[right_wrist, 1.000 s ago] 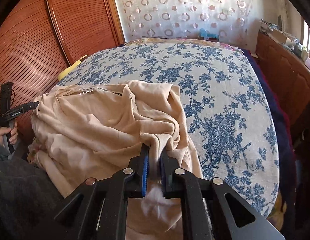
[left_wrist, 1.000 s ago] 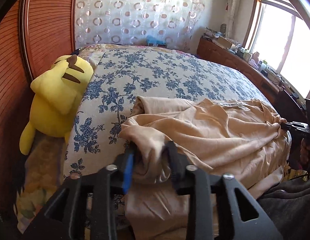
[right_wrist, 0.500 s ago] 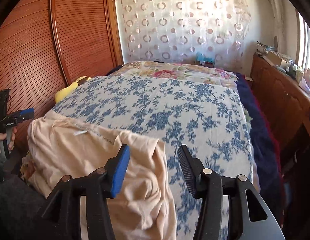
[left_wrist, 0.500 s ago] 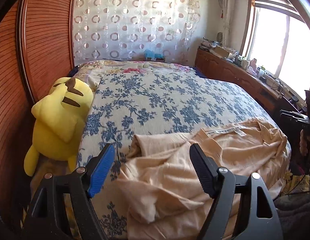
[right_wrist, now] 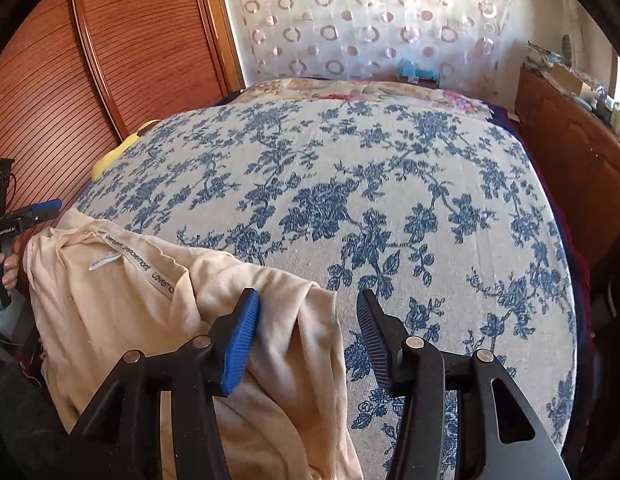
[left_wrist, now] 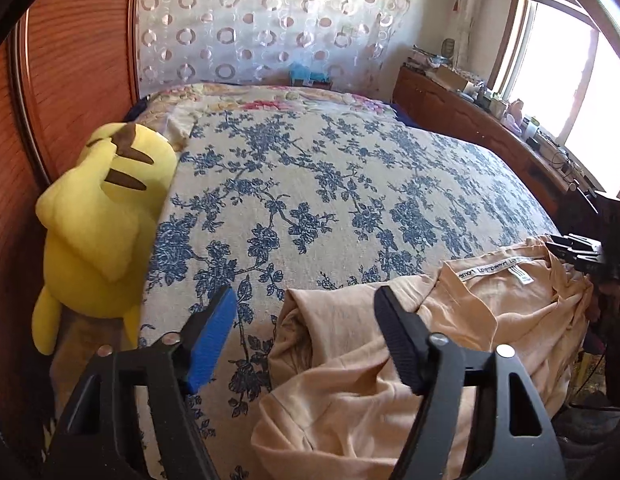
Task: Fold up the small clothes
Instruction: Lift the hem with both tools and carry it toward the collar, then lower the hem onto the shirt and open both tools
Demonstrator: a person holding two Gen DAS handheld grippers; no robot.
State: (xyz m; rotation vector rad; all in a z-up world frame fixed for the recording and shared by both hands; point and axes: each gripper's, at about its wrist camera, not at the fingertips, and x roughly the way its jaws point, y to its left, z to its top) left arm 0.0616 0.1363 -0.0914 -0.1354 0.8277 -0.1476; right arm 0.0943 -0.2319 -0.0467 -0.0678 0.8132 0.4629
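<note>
The left gripper [left_wrist: 305, 336] stands with its jaws spread wide, released, holding nothing; its blue pad [left_wrist: 211, 342] sits over the bedspread and its black pad [left_wrist: 398, 344] over the cloth. Below and between them lies the beige garment [left_wrist: 430, 360], rumpled, at the near edge of the bed, with a white printed neck tape [left_wrist: 496, 270] facing up. The right gripper [right_wrist: 307, 338] is likewise released, jaws apart and empty, its blue pad over the garment's [right_wrist: 169, 320] right-hand fold and its black pad over bare bedspread just beside the cloth.

The garment rests on a cream bedspread with blue flowers [left_wrist: 330, 184], bunched toward the person's side, one part hanging over the edge. A yellow Pikachu plush [left_wrist: 97, 224] leans between the bed's left side and a reddish wooden slatted wardrobe [left_wrist: 69, 80]. At the bed's head hangs a sheer curtain with ring pattern [right_wrist: 370, 20]. A wooden cabinet [left_wrist: 470, 120] cluttered with small things runs along the right, under a bright window [left_wrist: 570, 72].
</note>
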